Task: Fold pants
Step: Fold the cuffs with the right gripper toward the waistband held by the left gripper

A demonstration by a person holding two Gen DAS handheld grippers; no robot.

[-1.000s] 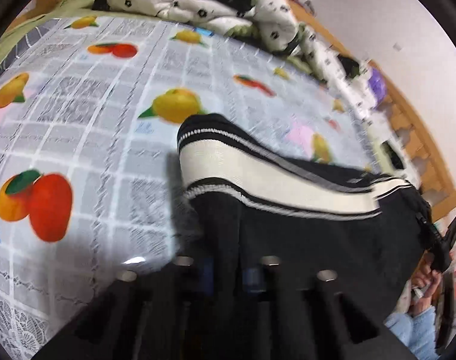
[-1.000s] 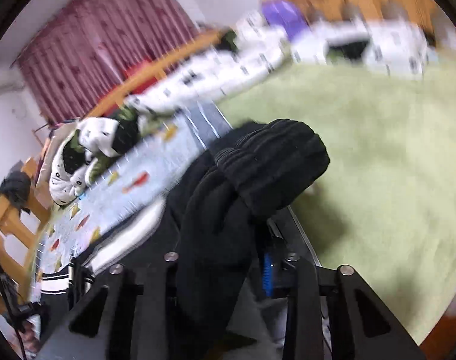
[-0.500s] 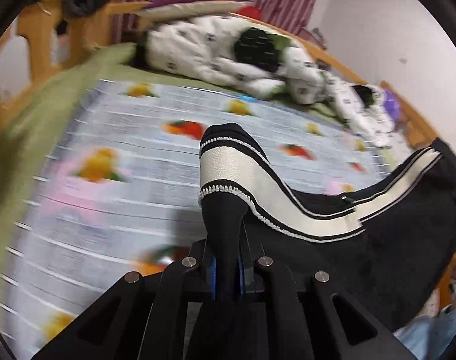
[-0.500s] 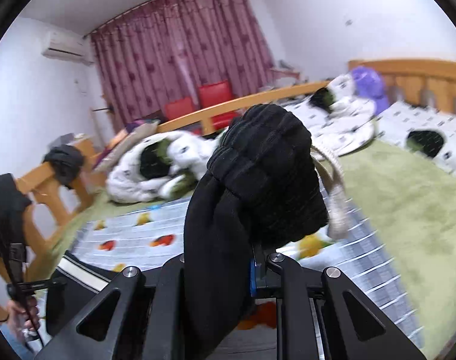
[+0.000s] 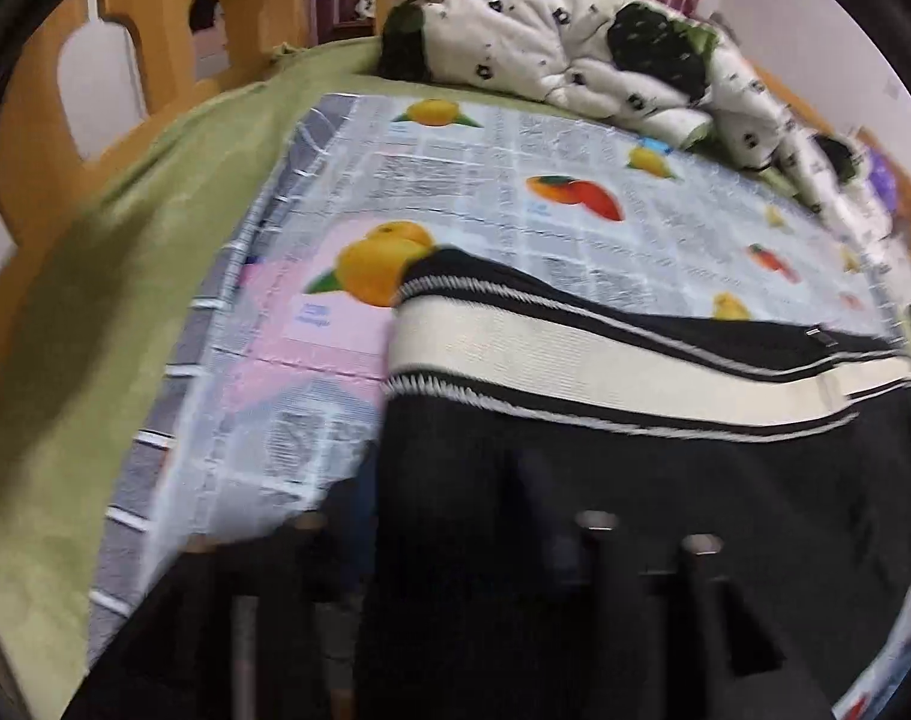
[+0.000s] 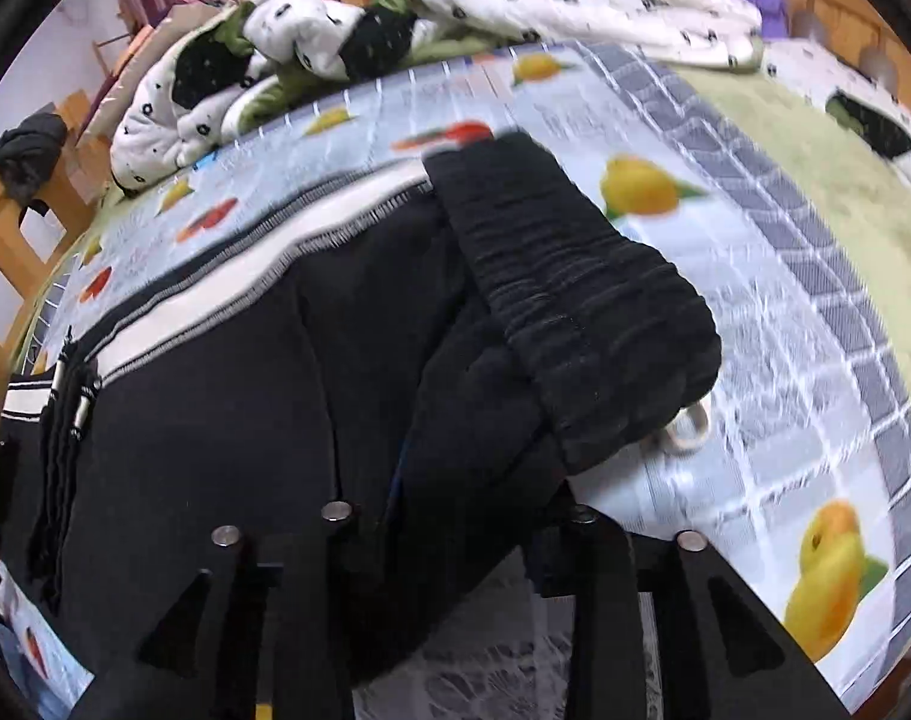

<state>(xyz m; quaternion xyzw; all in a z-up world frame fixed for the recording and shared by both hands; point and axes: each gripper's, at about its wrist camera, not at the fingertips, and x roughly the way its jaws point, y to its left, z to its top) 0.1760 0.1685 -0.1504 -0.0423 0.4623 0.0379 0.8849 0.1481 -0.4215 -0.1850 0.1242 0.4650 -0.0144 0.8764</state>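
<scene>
The pants (image 5: 575,450) lie long across the mat (image 5: 515,180) (stripe sideways). The left claw (image 5: 455,552) and right claw (image 6: 455,516) have just been opening, cloth between each.

The left gripper (image 5: 467,516) was matte black and smeared by blur. Two round silver screw heads (image 5: 595,519) stood out on its right half, and a dim bluish strip (image 5: 362,480) ran along its left finger. Its jaws had just been opening, with the pants (image 5: 575,468) between them.

The right gripper (image 6: 461,510) was the same black build and sharper. Four round silver screw heads (image 6: 225,535) sat in a row across it, and triangular cut-outs (image 6: 749,630) pierced both outer arms. A thin blue edge (image 6: 398,480) lined one finger, and a yellow speck (image 6: 263,711) showed at the bottom. Its jaws had also just been opening around the cloth.
</scene>
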